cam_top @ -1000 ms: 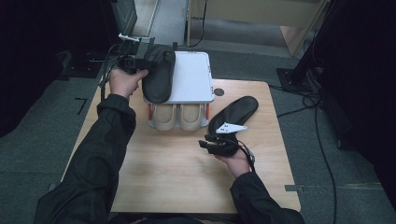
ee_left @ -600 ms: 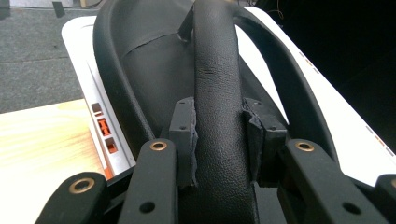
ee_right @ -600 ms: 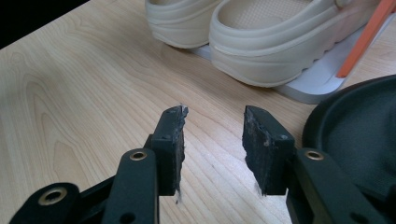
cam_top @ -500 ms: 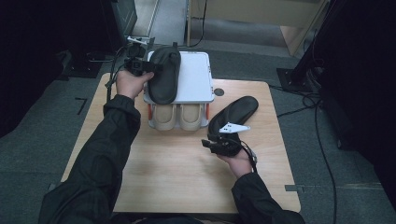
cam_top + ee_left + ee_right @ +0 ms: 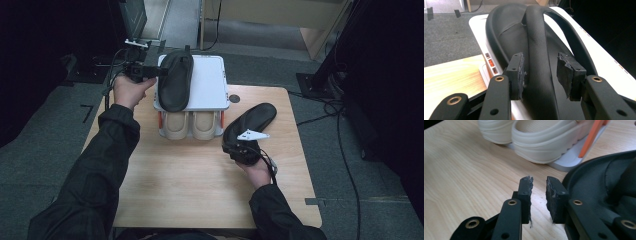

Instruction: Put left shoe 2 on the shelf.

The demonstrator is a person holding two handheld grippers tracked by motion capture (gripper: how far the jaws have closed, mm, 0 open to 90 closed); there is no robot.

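One black slipper lay on the white rack, the other on the table by my right gripper.

My left gripper (image 5: 150,71) was at the black slipper (image 5: 176,80) on top of the white rack (image 5: 212,85); its jaws had just been opening, and the slipper's strap (image 5: 536,50) stood between the pads (image 5: 520,72) with a gap on the right side, so I did not squeeze it. My right gripper (image 5: 539,195) had just been closing its jaws, but nothing was between them; a narrow gap remained. The second black slipper (image 5: 250,122) lay on the wooden table (image 5: 190,190), just beside this gripper. Two beige clogs (image 5: 192,125) stood in the lower level of the rack.
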